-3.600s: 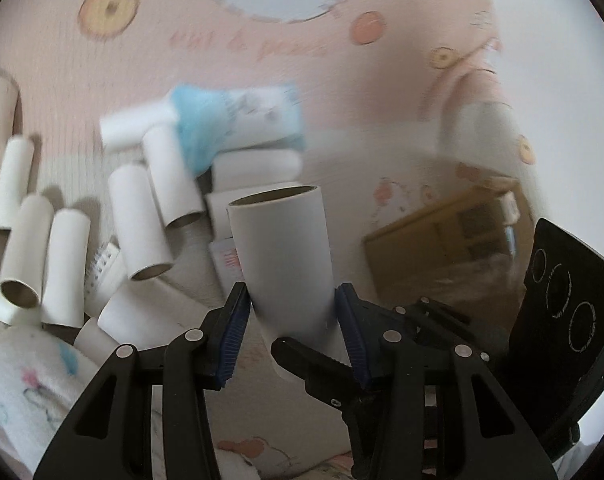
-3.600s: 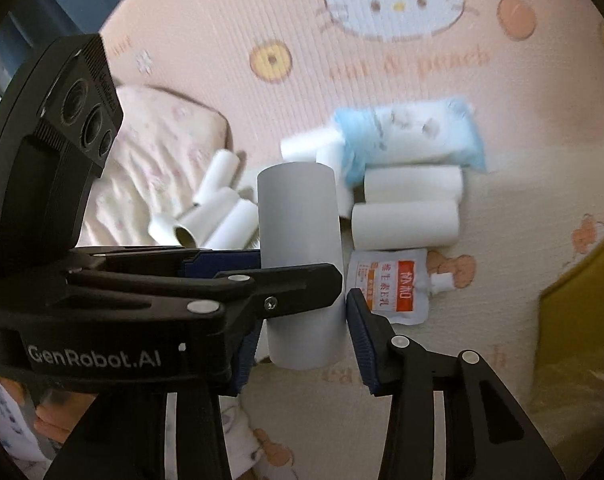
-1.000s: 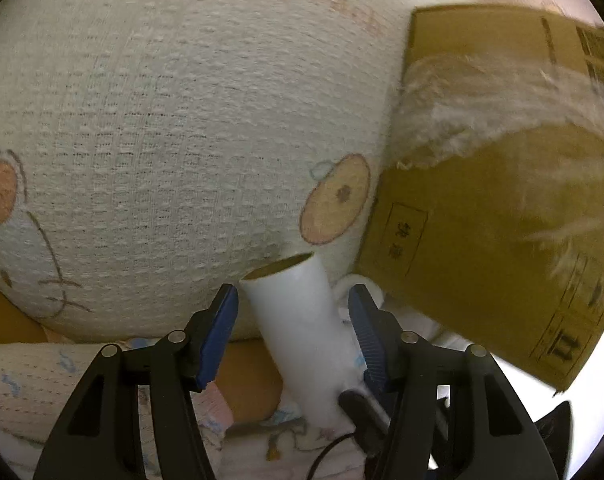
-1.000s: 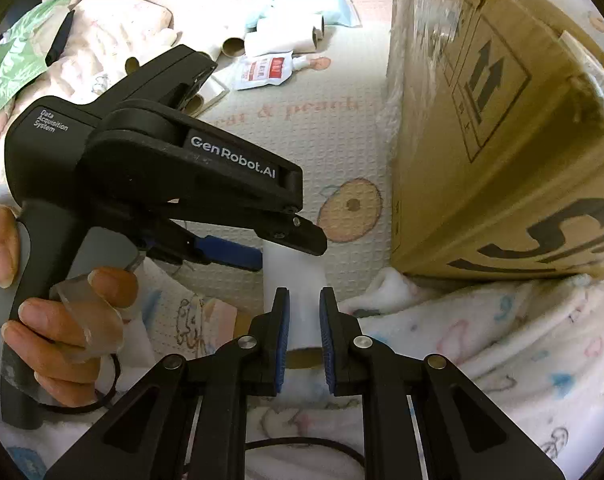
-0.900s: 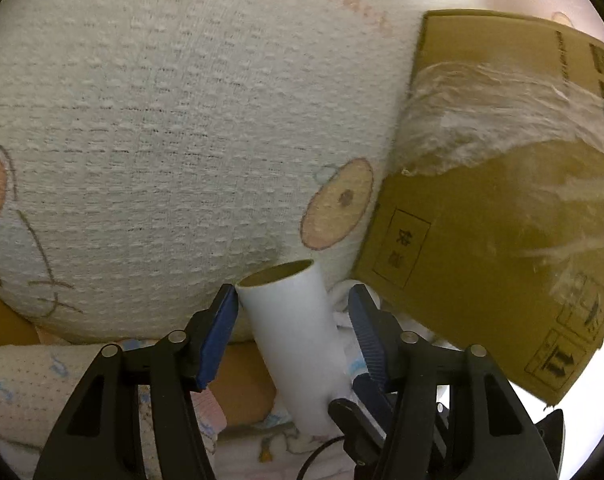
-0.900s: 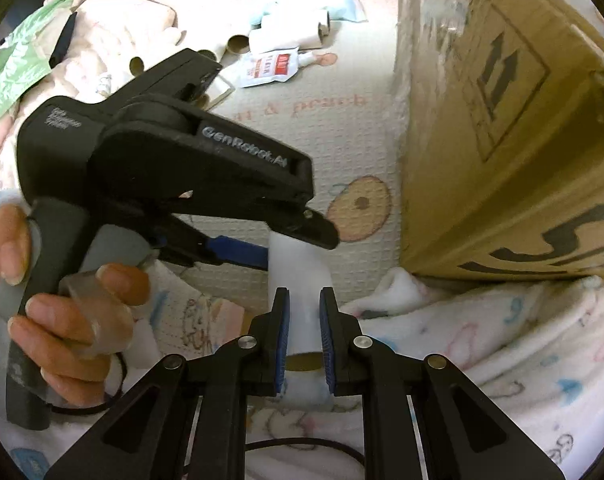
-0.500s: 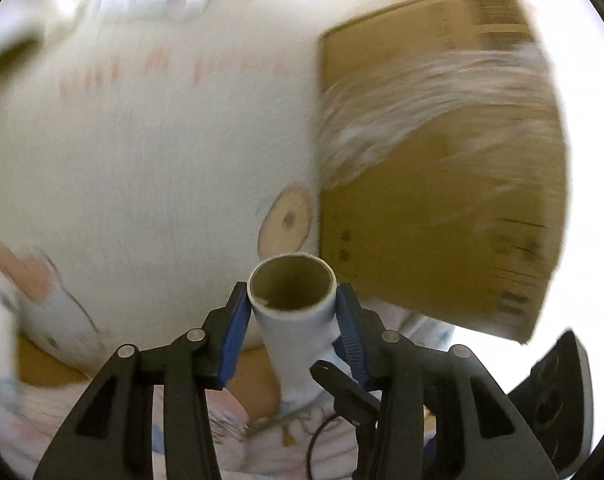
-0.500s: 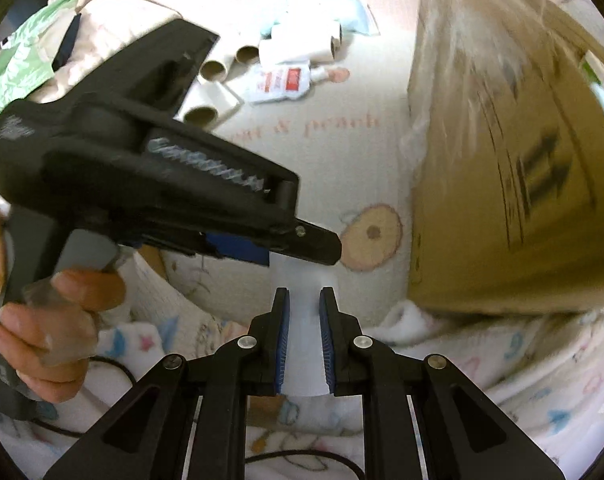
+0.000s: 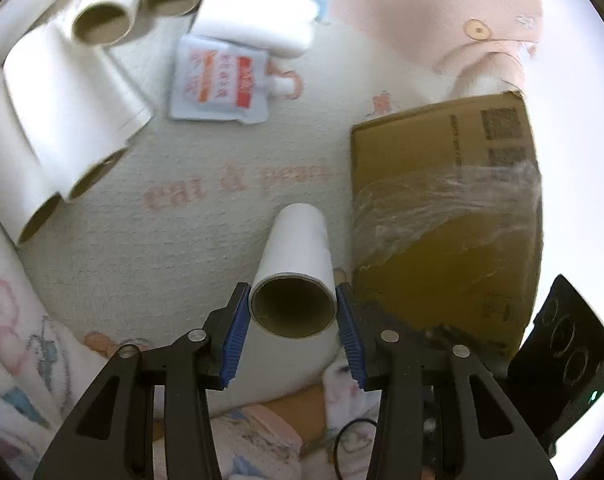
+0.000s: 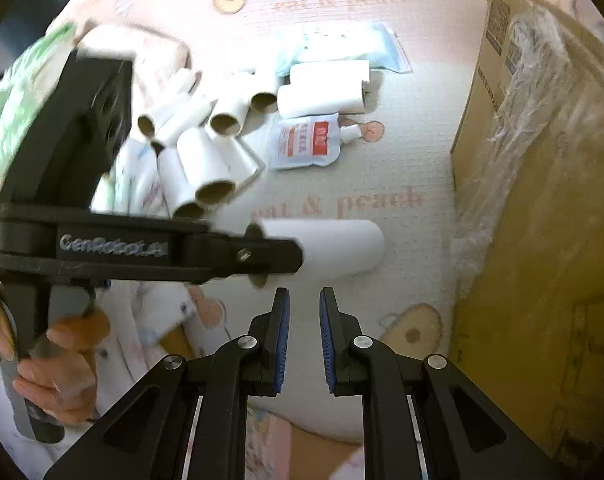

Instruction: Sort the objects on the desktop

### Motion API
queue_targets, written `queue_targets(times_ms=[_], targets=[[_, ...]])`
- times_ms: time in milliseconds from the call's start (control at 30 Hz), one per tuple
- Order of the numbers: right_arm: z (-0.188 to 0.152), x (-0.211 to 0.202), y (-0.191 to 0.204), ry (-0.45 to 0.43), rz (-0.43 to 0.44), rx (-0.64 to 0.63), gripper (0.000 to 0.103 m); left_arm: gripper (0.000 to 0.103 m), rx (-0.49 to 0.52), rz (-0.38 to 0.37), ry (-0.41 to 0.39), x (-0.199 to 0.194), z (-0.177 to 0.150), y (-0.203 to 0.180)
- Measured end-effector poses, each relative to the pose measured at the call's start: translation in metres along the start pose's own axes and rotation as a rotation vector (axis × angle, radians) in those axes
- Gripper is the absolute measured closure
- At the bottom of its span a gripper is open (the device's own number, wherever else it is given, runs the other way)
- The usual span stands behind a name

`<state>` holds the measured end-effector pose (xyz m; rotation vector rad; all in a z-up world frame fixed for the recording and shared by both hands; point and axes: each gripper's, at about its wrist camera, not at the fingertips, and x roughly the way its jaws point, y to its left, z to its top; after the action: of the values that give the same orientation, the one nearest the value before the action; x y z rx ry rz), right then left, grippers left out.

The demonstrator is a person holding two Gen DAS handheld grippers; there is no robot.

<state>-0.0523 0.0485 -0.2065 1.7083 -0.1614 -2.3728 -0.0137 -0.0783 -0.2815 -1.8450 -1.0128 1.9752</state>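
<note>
Our right hand-held gripper [image 10: 303, 336] has let go, pads slightly apart w/ nothing between; left hand-held gripper [image 9: 292, 334] still clamps the cardboard tube [image 9: 296, 268].

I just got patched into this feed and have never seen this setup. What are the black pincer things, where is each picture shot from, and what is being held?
There is no robot arm here. A person holds a hand-operated claw in each hand, and each claw carries a wide-angle camera looking forward along its two blue-padded fingers.

In the left wrist view, the left claw is shut on a white cardboard tube, its open end facing the camera.

In the right wrist view, the right claw holds nothing, its fingers slightly apart. The same tube shows there lying sideways in the other claw.

Below is a pink and cream printed mat. On it lie a pile of similar tubes, a white pouch with red print and a pale blue packet. A cardboard box stands to the right.
</note>
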Motion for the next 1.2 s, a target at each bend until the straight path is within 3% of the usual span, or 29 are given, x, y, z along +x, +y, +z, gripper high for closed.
queue_targets(times_ms=[200, 333, 567, 800, 900, 1033, 1200], targets=[[0.017, 0.029, 0.013, 0.021, -0.001, 0.022, 0.092, 0.053, -0.067, 0.111, -0.095, -0.012, 0.011, 0.027], [0.019, 0.044, 0.017, 0.049, 0.001, 0.018, 0.092, 0.053, -0.112, 0.099, -0.105, -0.017, 0.023, 0.042], [0.024, 0.064, 0.01, 0.07, 0.058, 0.105, 0.092, 0.053, 0.006, 0.144, -0.139, -0.019, 0.046, 0.019], [0.016, 0.076, -0.013, 0.094, 0.178, 0.35, 0.092, 0.053, 0.054, 0.16, -0.034, 0.009, 0.069, 0.021], [0.015, 0.075, -0.017, 0.084, 0.183, 0.395, 0.092, 0.052, 0.03, 0.181, -0.005, 0.017, 0.063, 0.029], [0.012, 0.075, -0.016, 0.08, 0.151, 0.398, 0.092, 0.052, -0.028, 0.129, 0.007, 0.015, 0.054, 0.039], [0.006, 0.077, -0.023, 0.068, 0.185, 0.447, 0.092, 0.052, -0.043, 0.12, 0.011, 0.012, 0.043, 0.039]])
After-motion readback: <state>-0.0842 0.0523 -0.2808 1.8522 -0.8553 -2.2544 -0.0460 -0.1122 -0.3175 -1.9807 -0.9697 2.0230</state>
